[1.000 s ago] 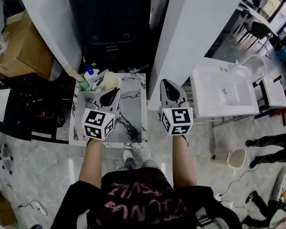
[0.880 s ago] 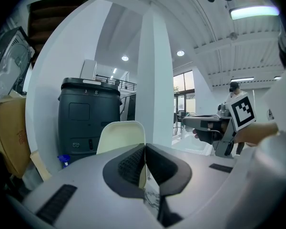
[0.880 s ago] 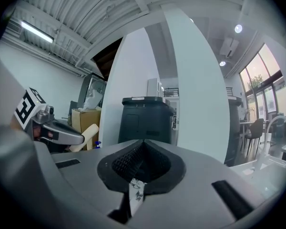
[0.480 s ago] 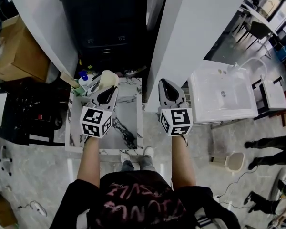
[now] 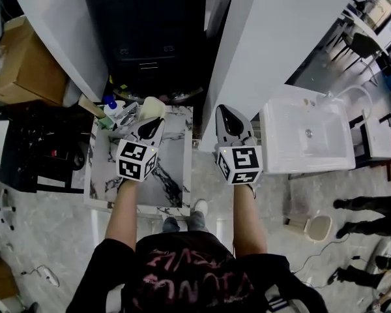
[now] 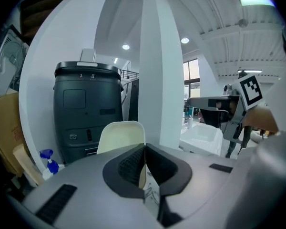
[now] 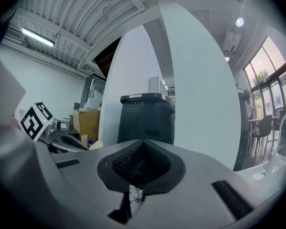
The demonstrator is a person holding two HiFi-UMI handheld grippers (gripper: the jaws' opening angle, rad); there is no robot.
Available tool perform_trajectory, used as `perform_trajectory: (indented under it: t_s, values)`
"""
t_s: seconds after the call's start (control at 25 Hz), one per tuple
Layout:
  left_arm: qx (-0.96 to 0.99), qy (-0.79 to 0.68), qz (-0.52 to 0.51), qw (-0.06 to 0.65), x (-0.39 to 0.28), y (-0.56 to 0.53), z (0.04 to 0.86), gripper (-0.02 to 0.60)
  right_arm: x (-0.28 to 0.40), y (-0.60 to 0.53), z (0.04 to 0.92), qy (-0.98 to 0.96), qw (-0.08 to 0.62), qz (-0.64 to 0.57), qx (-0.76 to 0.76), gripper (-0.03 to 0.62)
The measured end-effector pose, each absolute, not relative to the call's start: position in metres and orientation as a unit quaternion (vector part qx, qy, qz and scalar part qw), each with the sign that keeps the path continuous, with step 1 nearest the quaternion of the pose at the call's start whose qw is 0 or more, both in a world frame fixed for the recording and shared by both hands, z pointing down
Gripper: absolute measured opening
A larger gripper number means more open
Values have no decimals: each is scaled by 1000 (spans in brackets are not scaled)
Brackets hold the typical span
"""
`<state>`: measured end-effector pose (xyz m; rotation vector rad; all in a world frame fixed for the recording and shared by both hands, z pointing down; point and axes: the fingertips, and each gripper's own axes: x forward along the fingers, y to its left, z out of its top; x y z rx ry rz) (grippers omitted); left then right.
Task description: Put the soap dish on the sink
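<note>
The soap dish (image 5: 154,105) is a cream, rounded shell; in the left gripper view it (image 6: 121,135) stands upright just beyond the jaws. My left gripper (image 5: 150,124) is shut on its lower edge and holds it above the far end of a marble-topped table (image 5: 173,175). The white sink (image 5: 274,150) stands to the right, past a white pillar (image 5: 267,44), and shows as a white basin (image 6: 202,137) in the left gripper view. My right gripper (image 5: 230,116) hovers between table and sink, shut with nothing in it (image 7: 142,149).
A blue-capped spray bottle (image 5: 111,103) and other small items crowd the table's far left corner. A dark bin (image 5: 150,31) stands behind the table, a cardboard box (image 5: 23,64) at far left. A person's legs (image 5: 371,204) and a small pale bin (image 5: 316,227) are at the right.
My left gripper has drifted slightly right and forward with the soap dish, away from the spray bottle. The right gripper has hardly moved.
</note>
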<state>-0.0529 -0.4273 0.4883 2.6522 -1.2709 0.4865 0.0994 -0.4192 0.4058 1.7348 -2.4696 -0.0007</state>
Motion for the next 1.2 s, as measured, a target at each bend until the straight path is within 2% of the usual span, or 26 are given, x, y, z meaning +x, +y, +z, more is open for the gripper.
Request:
perform_trajectory:
  t_s: [0.32, 1.2]
  values:
    - [887, -389, 231, 95, -39, -439, 556, 21, 101, -440, 406, -816, 48, 15, 576, 12]
    - [864, -320, 355, 159, -27, -479, 690, 35, 101, -470, 481, -814, 93, 54, 571, 12]
